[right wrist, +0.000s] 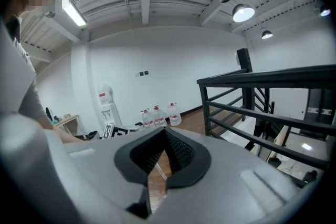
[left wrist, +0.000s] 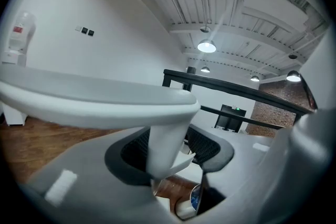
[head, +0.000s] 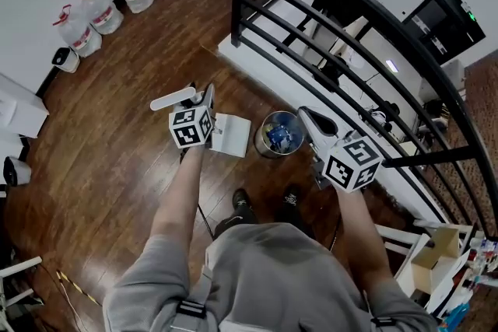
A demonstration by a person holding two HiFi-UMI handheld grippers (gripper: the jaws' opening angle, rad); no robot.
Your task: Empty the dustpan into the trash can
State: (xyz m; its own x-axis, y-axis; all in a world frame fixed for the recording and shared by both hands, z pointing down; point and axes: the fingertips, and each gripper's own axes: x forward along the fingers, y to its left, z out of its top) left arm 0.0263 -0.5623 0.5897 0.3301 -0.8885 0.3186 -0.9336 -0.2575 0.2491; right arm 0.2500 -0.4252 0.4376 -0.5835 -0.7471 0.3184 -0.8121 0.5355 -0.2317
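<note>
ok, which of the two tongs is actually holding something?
The left tongs: they are clamped on the white dustpan handle. The right tongs are empty, with their tips together and nothing between them.

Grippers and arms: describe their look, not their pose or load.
The left gripper and right gripper are pale grey plastic with black ribbed pads; each carries a white cube printed with black square markers. The person wears grey short sleeves.

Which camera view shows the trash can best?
The head view: the trash can is seen whole from above, with blue contents. The left gripper view shows only a sliver of it below the dustpan handle; the right gripper view misses it.
</note>
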